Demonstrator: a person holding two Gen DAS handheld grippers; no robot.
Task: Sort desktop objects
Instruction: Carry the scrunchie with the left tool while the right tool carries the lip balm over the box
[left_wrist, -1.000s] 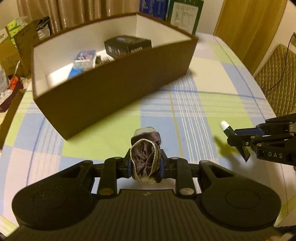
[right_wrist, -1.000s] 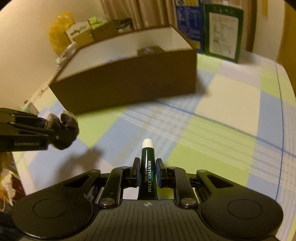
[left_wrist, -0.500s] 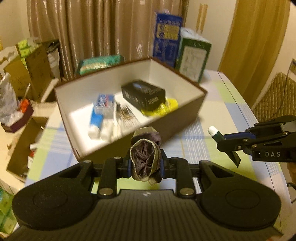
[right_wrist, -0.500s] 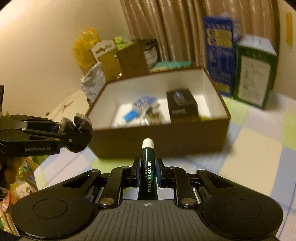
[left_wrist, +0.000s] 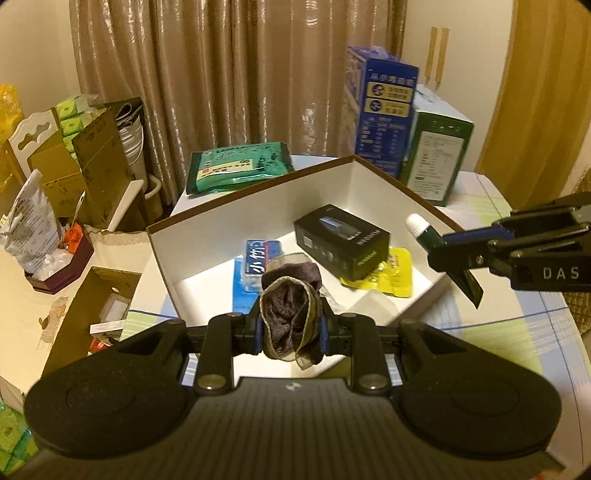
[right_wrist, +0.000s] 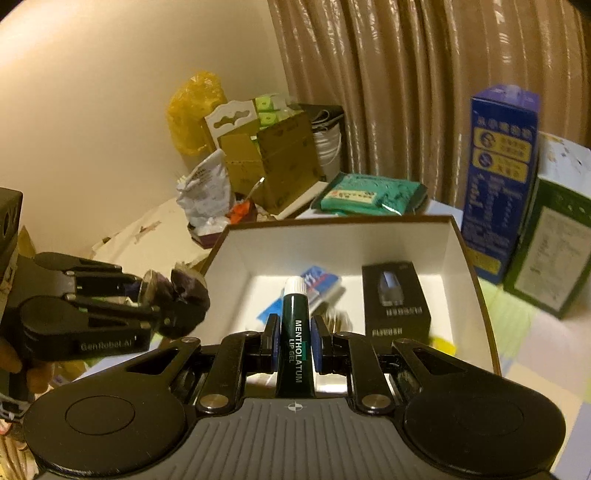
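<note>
Lip gel tube (right_wrist: 295, 332), dark green with a white cap and white "MENTHOLATUM LIP GEL" lettering, sits upright, clamped in the right gripper (right_wrist: 294, 343) above the near edge of the white-lined brown box (right_wrist: 458, 236). Left gripper (left_wrist: 291, 326) is closed on a crumpled dark purple cloth pouch (left_wrist: 290, 317) over the same box, which contains a black carton (left_wrist: 341, 242), blue packets (left_wrist: 245, 280) and a yellow packet (left_wrist: 393, 273).

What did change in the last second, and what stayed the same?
Both tongs rose from low over the tablecloth and advanced to the brown box; its inside now shows. Unchanged: left tongs grip the dark pouch, right tongs grip the lip gel tube. Nothing released.
</note>
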